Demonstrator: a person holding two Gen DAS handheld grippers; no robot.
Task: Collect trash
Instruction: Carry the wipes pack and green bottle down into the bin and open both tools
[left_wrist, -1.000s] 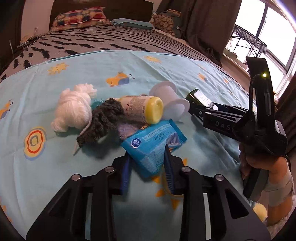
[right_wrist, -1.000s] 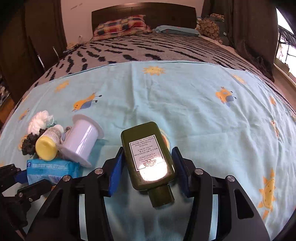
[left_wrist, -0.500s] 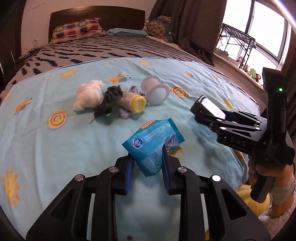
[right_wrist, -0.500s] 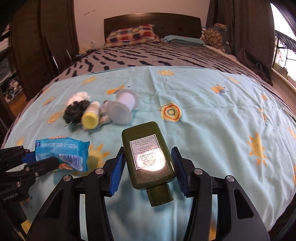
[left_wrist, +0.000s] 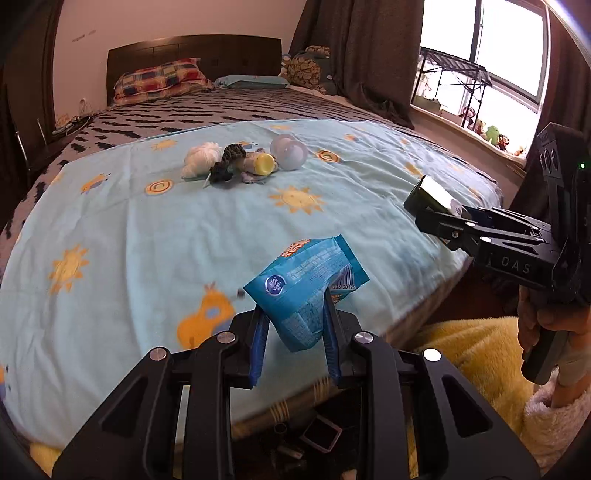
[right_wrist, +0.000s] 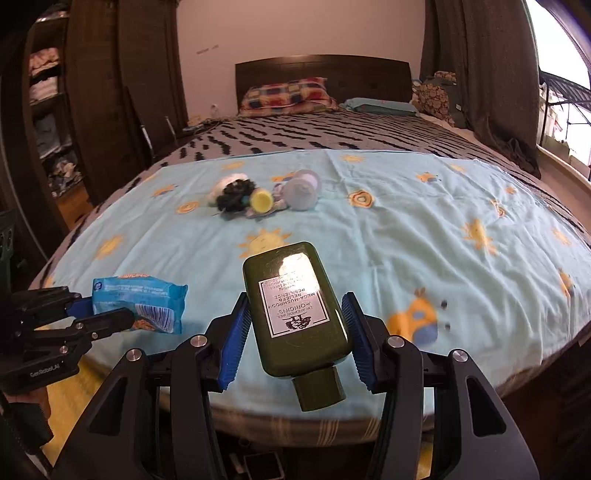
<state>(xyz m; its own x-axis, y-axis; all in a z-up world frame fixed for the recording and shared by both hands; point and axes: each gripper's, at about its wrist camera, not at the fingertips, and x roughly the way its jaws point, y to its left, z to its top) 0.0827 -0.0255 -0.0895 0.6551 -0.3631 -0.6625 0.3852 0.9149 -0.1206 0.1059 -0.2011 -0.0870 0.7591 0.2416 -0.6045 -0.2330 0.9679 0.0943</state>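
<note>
My left gripper (left_wrist: 295, 325) is shut on a blue snack packet (left_wrist: 308, 291), held in the air above the near edge of the bed; the same packet (right_wrist: 142, 304) shows at the left of the right wrist view. My right gripper (right_wrist: 295, 332) is shut on a dark green bottle (right_wrist: 295, 308) with a white label, cap pointing toward the camera. Its end (left_wrist: 430, 197) shows in the left wrist view. Far back on the light blue blanket (left_wrist: 147, 240) lies a small heap: white yarn (left_wrist: 199, 160), dark yarn (left_wrist: 229, 162), a yellow-capped bottle (left_wrist: 260, 162) and a pale spool (left_wrist: 290, 155).
A yellow fleece (left_wrist: 476, 354) lies low beside the bed at the right, with a hand (left_wrist: 546, 325) on the right gripper's handle. Small items (left_wrist: 317, 435) lie on the floor under the bed edge. A wardrobe (right_wrist: 48, 129) stands left, a window (left_wrist: 491, 66) right.
Both grippers have drawn back from the heap toward the foot of the bed, each carrying its item. The heap now looks small and far; the bed edge and floor have come into view.
</note>
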